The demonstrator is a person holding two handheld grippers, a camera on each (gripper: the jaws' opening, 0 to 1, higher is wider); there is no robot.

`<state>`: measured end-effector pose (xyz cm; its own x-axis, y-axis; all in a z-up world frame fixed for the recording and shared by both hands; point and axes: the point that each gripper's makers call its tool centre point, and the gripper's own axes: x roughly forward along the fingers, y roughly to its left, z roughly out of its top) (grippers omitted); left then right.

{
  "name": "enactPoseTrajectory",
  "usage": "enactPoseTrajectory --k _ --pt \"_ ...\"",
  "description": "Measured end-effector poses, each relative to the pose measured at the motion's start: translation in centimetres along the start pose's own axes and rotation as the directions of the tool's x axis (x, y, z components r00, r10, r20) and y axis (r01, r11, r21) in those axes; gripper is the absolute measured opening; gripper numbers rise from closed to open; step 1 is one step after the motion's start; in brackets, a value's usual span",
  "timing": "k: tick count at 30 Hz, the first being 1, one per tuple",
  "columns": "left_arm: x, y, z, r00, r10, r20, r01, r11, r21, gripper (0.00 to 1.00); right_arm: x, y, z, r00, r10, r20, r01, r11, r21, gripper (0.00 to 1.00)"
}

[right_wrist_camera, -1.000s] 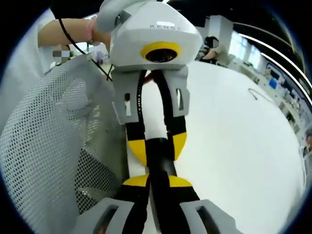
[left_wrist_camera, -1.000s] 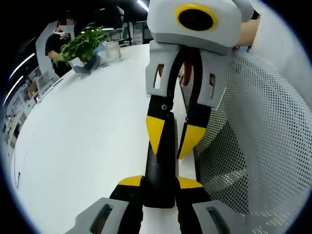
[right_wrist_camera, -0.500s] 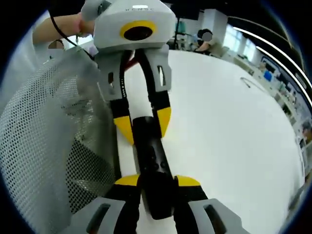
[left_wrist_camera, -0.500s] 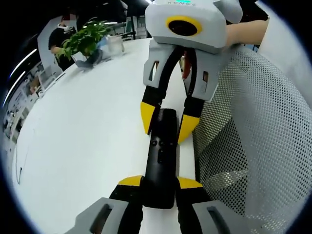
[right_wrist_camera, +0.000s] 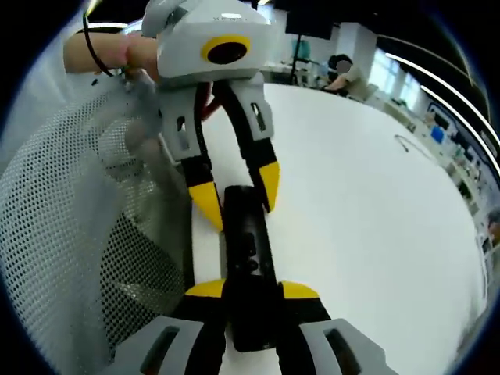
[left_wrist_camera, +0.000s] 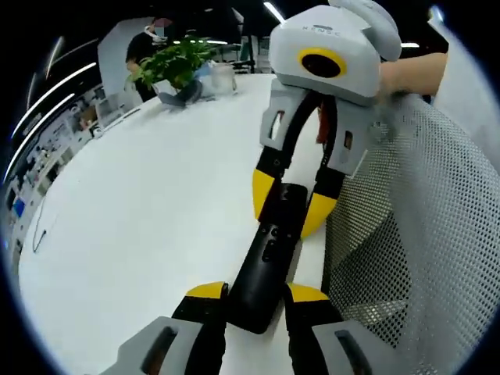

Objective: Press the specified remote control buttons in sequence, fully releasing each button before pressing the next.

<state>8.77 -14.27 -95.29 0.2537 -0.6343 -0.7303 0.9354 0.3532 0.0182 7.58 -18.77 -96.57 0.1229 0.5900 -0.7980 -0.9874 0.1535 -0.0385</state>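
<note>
Greenery in a pot (left_wrist_camera: 173,69) is standing at the far edge of the white bench (left_wrist_camera: 148,203), well apart from the work. Nearer, the slim black plastic remote control (left_wrist_camera: 269,262) is lying along the bench's edge, just beside a grey mesh chair back (left_wrist_camera: 422,234). The left claw (left_wrist_camera: 256,295) is gripping the remote's near end between its yellow-tipped jaws, closed on its sides. Across from it, the right claw (left_wrist_camera: 291,209) is straddling the remote's far end, its yellow tips sitting on either side of the body; whether they are clamping it or only bracketing it is hard to tell. In the right gripper view the roles are mirroring: the right claw (right_wrist_camera: 251,293) is framing one end of the remote (right_wrist_camera: 248,273) and the left claw (right_wrist_camera: 234,199) the other.

Risk, as I judge it: with both claws on the remote's ends, a twist or uneven pull could be dragging it off the bench edge into the chair mesh, or a tip could be brushing a wrong button.
</note>
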Motion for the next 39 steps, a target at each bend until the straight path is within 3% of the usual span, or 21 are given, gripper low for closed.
enactPoseTrajectory --k 3,5,7,10,12,15,18,19,23,24,26,28,31,33,36,39 --pt "-1.5 0.8 1.1 0.999 0.042 0.025 -0.041 0.998 -0.055 0.32 0.0 -0.1 0.0 1.0 -0.002 0.007 0.002 1.0 0.021 0.21" --pt "-2.6 1.8 2.7 0.99 0.098 0.101 -0.09 0.993 -0.08 0.36 0.0 -0.2 0.1 1.0 -0.002 0.01 0.002 1.0 0.028 0.21" --pt "-4.0 2.6 3.7 0.976 0.148 0.163 -0.12 0.978 -0.168 0.43 0.1 -0.2 0.1 1.0 -0.001 0.015 0.0 0.999 0.042 0.21" --pt "-6.1 3.9 4.7 0.941 0.227 0.25 -0.154 0.948 -0.28 0.54 0.1 -0.3 0.1 1.0 -0.001 0.023 0.0 0.998 0.062 0.21" --pt "-7.6 4.7 5.1 0.912 0.274 0.306 -0.158 0.921 -0.356 0.57 0.1 -0.4 0.1 1.0 -0.002 0.028 0.0 0.997 0.072 0.22" --pt "-10.1 6.2 5.5 0.848 0.384 0.366 -0.211 0.878 -0.43 0.66 0.1 -0.4 0.2 0.999 -0.002 0.033 0.0 0.997 0.08 0.22" --pt "-11.6 7.1 5.0 0.806 0.476 0.35 -0.337 0.857 -0.39 0.73 0.1 -0.4 0.2 0.999 -0.001 0.039 -0.003 0.996 0.09 0.22" --pt "-12.2 7.4 5.0 0.784 0.509 0.355 -0.382 0.847 -0.37 0.77 0.1 -0.4 0.2 0.999 0.0 0.039 -0.003 0.996 0.091 0.22" --pt "-13.5 7.9 5.2 0.718 0.575 0.392 -0.41 0.804 -0.43 0.93 0.1 -0.3 0.3 0.999 0.002 0.039 -0.005 0.996 0.09 0.22" --pt "-13.9 8.2 5.2 0.69 0.599 0.406 -0.417 0.788 -0.453 0.96 0.1 -0.3 0.3 0.999 0.002 0.038 -0.006 0.996 0.09 0.22" --pt "-14.4 8.4 5.1 0.661 0.623 0.42 -0.42 0.77 -0.48 1.0 0.1 -0.3 0.3 0.999 0.002 0.037 -0.005 0.996 0.091 0.22" --pt "-14.5 8.3 5.0 0.655 0.626 0.423 -0.4 0.762 -0.509 1.0 0.1 -0.2 0.3 0.999 0.0 0.039 -0.004 0.996 0.094 0.22" --pt "-15.0 8.5 5.3 0.6 0.656 0.458 -0.369 0.735 -0.569 1.0 0.1 -0.2 0.3 0.999 -0.002 0.036 -0.001 0.996 0.091 0.22" --pt "-15.2 8.6 5.3 0.575 0.668 0.472 -0.361 0.725 -0.586 1.0 0.1 -0.2 0.3 1.0 0.0 0.029 -0.003 0.996 0.087 0.22" --pt "-15.3 8.9 4.9 0.572 0.674 0.467 -0.395 0.726 -0.564 1.0 0.2 -0.2 0.4 1.0 0.006 0.001 -0.006 0.997 0.082 0.22" --pt "-15.9 9.1 5.0 0.551 0.684 0.477 -0.4 0.719 -0.569 1.0 0.2 -0.3 0.3 0.999 0.017 -0.038 -0.015 0.999 0.043 0.21"
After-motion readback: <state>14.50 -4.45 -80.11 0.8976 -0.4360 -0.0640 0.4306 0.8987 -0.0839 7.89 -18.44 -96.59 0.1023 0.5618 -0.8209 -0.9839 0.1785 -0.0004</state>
